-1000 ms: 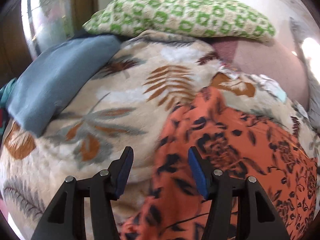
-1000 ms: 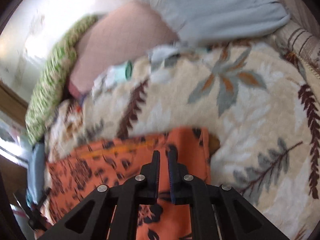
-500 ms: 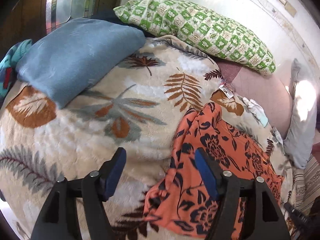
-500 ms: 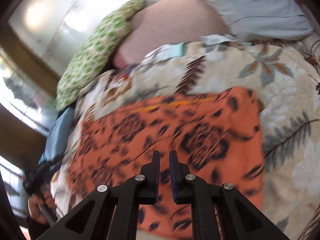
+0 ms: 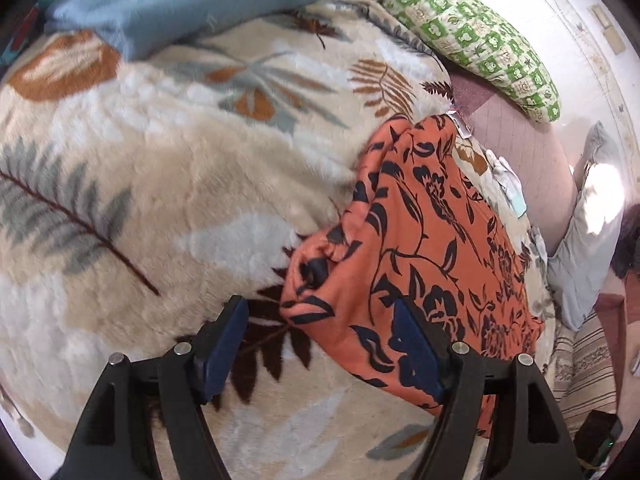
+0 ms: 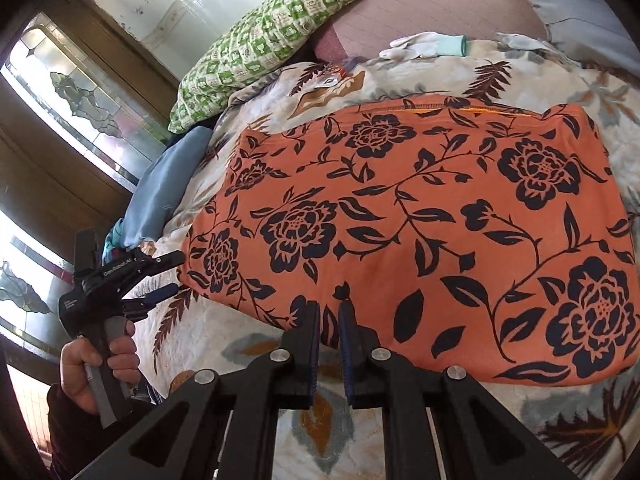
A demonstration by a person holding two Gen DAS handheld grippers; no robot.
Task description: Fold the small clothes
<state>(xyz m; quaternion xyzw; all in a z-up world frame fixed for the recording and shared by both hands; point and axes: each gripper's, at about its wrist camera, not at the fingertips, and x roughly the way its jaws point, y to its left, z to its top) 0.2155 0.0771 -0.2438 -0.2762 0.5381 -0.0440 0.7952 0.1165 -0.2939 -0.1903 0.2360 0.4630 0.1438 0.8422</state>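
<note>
An orange garment [image 6: 420,232] with dark flowers lies flat in a folded rectangle on a leaf-patterned blanket [image 5: 160,208]. My left gripper [image 5: 320,340] stands open over the garment's [image 5: 404,264] near left corner. That corner lies under the gap and the blue pads do not press on it. In the right wrist view the left gripper [image 6: 174,274] shows at the garment's left end, held by a hand [image 6: 100,364]. My right gripper [image 6: 329,320] is shut, its tips hovering at the garment's near edge with no cloth seen clamped.
A green patterned pillow [image 6: 264,40] and a blue pillow [image 5: 172,0] lie at the blanket's far side. White gloves [image 6: 428,46] rest beyond the garment, with a grey pillow [image 5: 580,248] by the pink sheet [image 6: 432,0]. Windows [image 6: 80,108] stand to the left.
My left gripper opened wider and moved to the garment's corner. The right gripper, shut throughout, drew back from over the cloth to its near edge, and the whole garment came into view.
</note>
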